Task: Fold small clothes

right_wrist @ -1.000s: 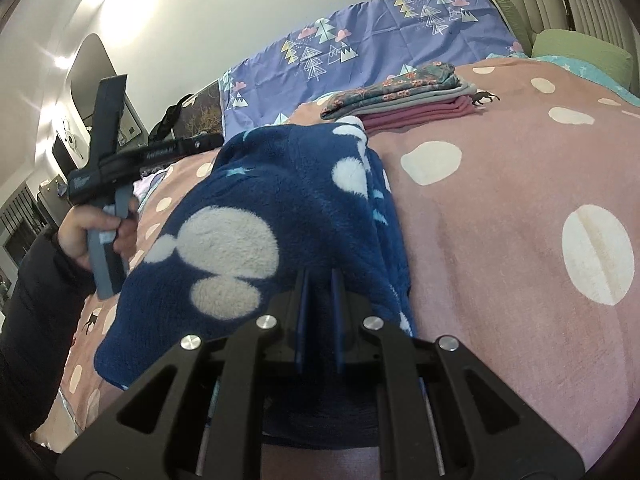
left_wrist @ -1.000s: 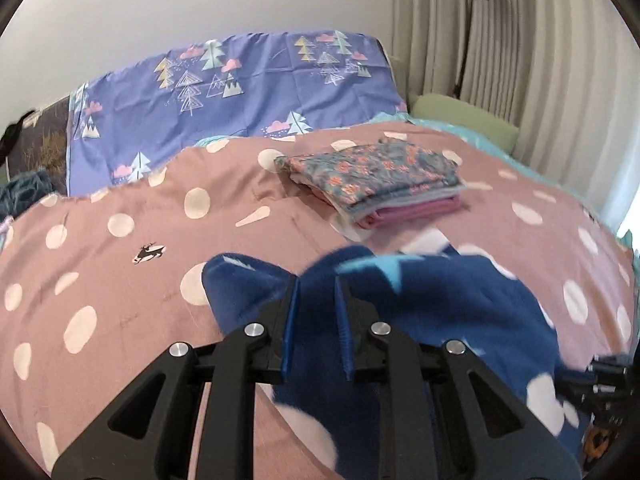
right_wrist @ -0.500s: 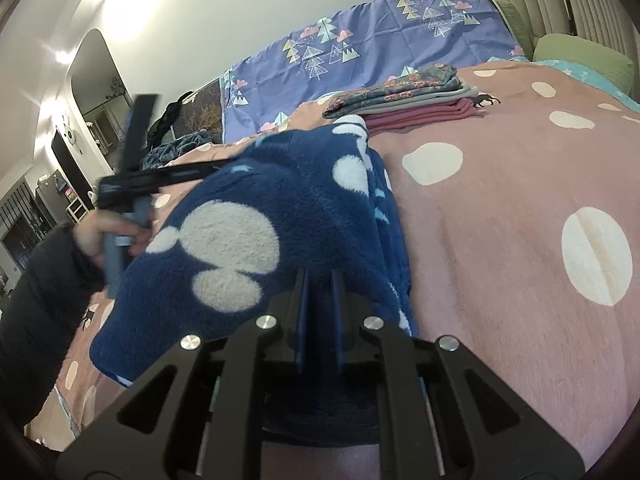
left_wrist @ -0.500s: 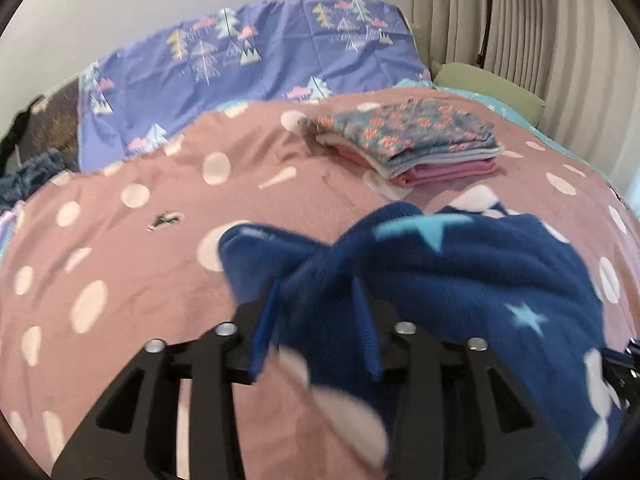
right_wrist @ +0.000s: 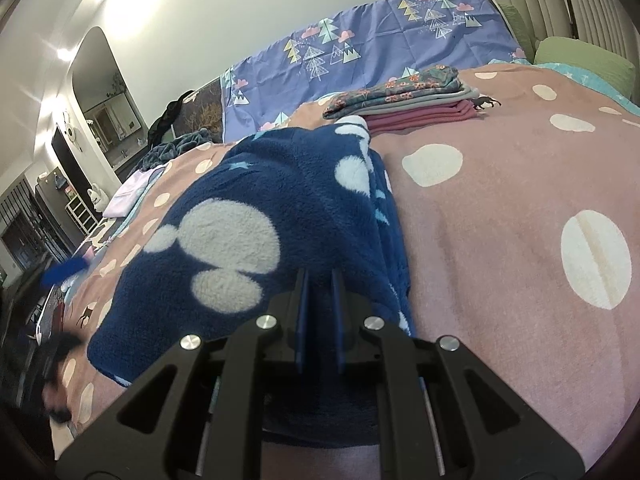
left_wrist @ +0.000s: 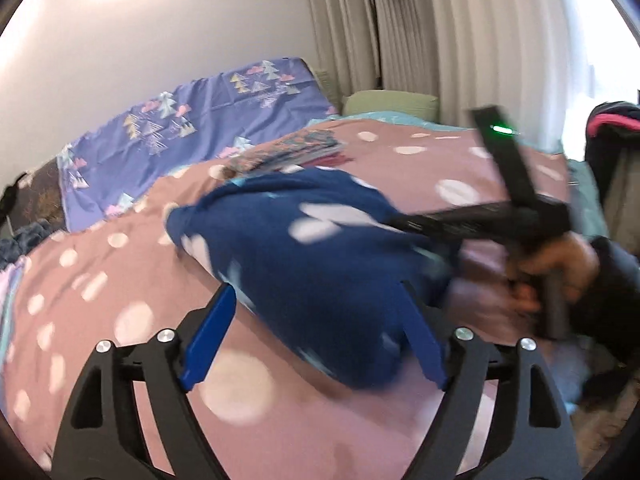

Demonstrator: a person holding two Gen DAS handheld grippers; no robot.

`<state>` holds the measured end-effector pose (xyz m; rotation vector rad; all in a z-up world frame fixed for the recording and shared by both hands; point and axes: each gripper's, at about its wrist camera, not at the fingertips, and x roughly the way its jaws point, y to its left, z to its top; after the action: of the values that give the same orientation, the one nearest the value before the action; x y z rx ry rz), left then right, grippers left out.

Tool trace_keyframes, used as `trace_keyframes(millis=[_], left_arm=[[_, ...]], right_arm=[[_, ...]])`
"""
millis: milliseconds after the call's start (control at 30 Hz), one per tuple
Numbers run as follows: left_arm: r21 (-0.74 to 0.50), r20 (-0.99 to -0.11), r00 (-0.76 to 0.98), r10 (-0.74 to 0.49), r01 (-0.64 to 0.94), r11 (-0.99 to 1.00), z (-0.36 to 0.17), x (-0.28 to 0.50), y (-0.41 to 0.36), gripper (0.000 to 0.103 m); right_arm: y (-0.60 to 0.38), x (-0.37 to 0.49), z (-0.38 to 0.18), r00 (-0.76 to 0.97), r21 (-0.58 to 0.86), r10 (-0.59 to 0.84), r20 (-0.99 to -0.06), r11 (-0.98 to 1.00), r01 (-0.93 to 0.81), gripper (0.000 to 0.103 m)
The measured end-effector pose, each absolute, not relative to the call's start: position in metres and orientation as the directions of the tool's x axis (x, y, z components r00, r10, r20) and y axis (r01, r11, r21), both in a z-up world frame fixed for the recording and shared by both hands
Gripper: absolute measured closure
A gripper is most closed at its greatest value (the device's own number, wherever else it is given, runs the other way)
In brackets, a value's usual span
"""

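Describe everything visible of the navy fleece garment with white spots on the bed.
The navy fleece garment with white spots looks thick and fuzzy, with pale blue stars too. It lies folded over in a bulky heap on the pink spotted bedspread, just in front of the stack of folded clothes. The right gripper is shut on its near edge. The left gripper, jaws just opened wide, straddles one end without pressing it.

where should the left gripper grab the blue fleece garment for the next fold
Probably the loose corner of the blue fleece garment at its far left end, coming from the open bedspread side with fingers low. That corner sticks out free, while the right gripper pins the opposite edge. The left gripper is open, its jaws just widened.
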<state>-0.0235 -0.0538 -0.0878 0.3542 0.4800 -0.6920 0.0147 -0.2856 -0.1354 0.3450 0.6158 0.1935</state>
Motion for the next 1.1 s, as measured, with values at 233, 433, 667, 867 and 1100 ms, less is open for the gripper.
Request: trace_keyframes(millis=[233,433,667,867,1100], left_arm=[[0.221,-0.616,0.714,-0.331,0.561,0.798,-0.135,-0.011,-0.082,0.018],[0.391,-0.533,0.833,-0.151,0.401,0.829,-0.14,0.01,-0.11,0.019],[0.329,-0.606,0.784,-0.132,0.398,0.856,-0.15,0.005,-0.056,0.02],[0.188,-0.654,0.683,-0.324,0.561,0.806,-0.132,-0.015,-0.056,0.067],[-0.014,-0.514,0.651,-0.558,0.644,0.765,-0.056,-0.004,-0.035,0.088]], right_arm=[[-0.285,0.013,-0.136,0.807,0.373,0.279,-0.521,0.924,-0.079,0.093],[-0.281,0.011,-0.136,0.817,0.319,0.229,-0.529,0.946,-0.059,0.093],[-0.278,0.015,-0.138,0.804,0.304,0.245,-0.542,0.949,-0.084,0.093],[-0.285,0.015,-0.139,0.802,0.337,0.265,-0.535,0.938,-0.085,0.092],[-0.284,0.015,-0.139,0.806,0.34,0.266,-0.529,0.937,-0.086,0.092]])
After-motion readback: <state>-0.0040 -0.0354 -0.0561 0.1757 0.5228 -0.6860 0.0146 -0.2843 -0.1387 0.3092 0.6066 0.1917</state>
